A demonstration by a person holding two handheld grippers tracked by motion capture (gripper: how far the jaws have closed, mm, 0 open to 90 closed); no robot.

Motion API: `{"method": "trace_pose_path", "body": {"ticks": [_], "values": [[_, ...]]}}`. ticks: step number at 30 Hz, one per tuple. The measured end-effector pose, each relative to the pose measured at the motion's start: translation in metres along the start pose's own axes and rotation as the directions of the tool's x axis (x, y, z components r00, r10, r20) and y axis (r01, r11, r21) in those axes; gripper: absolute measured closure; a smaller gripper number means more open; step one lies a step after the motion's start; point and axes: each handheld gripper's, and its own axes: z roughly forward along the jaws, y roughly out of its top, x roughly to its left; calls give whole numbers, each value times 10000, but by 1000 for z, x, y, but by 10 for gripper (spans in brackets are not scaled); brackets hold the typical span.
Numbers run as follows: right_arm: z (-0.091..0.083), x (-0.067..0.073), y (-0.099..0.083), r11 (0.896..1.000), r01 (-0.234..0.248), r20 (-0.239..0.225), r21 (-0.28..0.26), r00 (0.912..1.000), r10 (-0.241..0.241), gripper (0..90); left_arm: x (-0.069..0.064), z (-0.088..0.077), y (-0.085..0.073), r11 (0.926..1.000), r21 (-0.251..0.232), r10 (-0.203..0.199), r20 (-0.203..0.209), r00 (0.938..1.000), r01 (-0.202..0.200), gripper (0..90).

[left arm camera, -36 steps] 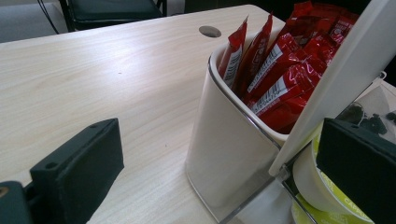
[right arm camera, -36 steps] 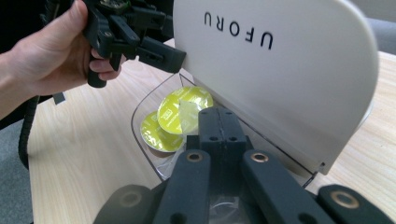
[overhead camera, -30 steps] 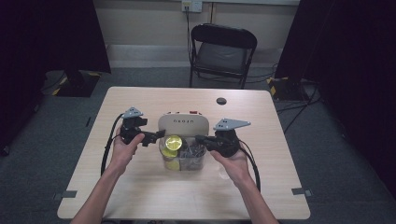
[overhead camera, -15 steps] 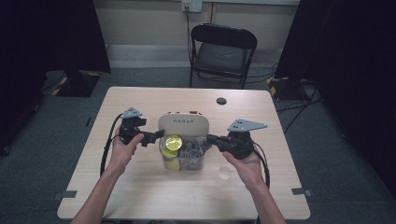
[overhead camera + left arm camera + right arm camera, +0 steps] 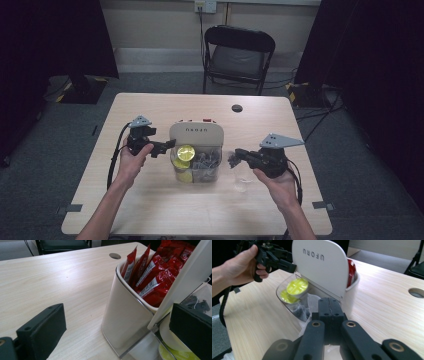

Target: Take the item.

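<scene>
Centrally on the counter point(image 5: 150, 210), a white-and-clear organizer point(image 5: 196, 150) holds red packets and yellow-lidded cups. Left tongs point(image 5: 167, 145) gape around its edge; right tongs point(image 5: 234, 157), clamped on a small clear bag point(image 5: 242, 176), have drawn away rightward.

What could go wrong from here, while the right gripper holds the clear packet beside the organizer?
1. The right gripper has its fingers shut on what looks like just an edge of the clear packet. The packet hangs loose over the table, so it may slip out.
2. The left gripper has its fingers open at the corner of the organizer, not clamped on it. A nudge could shift or tip the organizer and spill the red sachets.
</scene>
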Motion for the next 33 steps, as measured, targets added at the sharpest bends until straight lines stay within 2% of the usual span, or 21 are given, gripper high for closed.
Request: {"method": "trace_pose_path", "body": {"ticks": [10, 20, 33], "values": [[-13, -10, -19, 9995, -259, 391, 203, 9989, 251, 900, 0, 0, -1, 10000, 58, 21, -64, 10000, -21, 4], [-11, -19, -39, 9967, -704, 548, 392, 9962, 682, 900, 1, 0, -2, 10000, 63, -29, -33, 10000, 29, 6], [-9, -26, -53, 9938, -910, 669, 645, 9940, 867, 900, 0, -2, -3, 10000, 83, 11, -104, 9999, -11, 25]]}}
